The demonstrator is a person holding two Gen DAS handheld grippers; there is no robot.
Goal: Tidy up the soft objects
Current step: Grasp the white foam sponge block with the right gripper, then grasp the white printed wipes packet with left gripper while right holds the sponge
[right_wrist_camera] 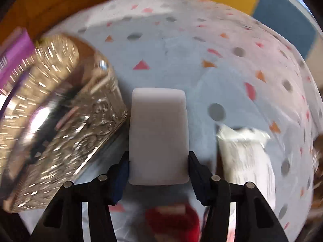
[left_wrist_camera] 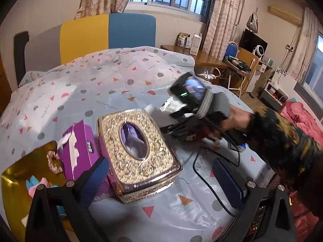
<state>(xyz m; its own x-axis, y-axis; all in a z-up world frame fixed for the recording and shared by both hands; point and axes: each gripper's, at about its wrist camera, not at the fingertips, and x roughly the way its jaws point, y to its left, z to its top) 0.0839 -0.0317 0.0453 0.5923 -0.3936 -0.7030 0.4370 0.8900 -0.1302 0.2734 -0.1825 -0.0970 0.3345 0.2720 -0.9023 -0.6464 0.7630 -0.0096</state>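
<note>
- Sponge: a pale grey-white foam block point(right_wrist_camera: 158, 137) stands between the two fingers of the right gripper point(right_wrist_camera: 158, 171), its lower sides against the blue pads, so the tool is pinching it; the block juts forward past the fingertips.
- Ornate silver tissue box point(right_wrist_camera: 60, 125) lies just left of the right gripper's left finger, close beside the block; whether they touch cannot be told through the blur.
- A white crumpled packet point(right_wrist_camera: 246, 157) lies on the tablecloth point(right_wrist_camera: 181, 50) just right of the right gripper's right finger, apart from the block.
- A red blurred thing point(right_wrist_camera: 173, 219) shows below the block, near the base of the fingers; what it is cannot be told.
- From the left wrist view, the left gripper point(left_wrist_camera: 161, 179) has its blue-padded fingers spread wide with nothing between the pads; one pad sits by the near left corner of the silver box, the other over bare cloth to the right.
- The silver box's oval opening shows purple-white tissue inside.
- A purple tissue carton point(left_wrist_camera: 78, 151) lies against the box's left side, ahead-left of the left gripper.
- A gold tray point(left_wrist_camera: 22, 173) lies further left, holding a beaded scrunchie point(left_wrist_camera: 53, 161) and pink and blue soft pieces.
- Ahead-right of the left gripper, a hand point(left_wrist_camera: 238, 119) in a dark patterned sleeve holds the right tool beyond the box.
- A black cable point(left_wrist_camera: 203, 181) trails across the cloth between the left gripper's fingers.
</note>
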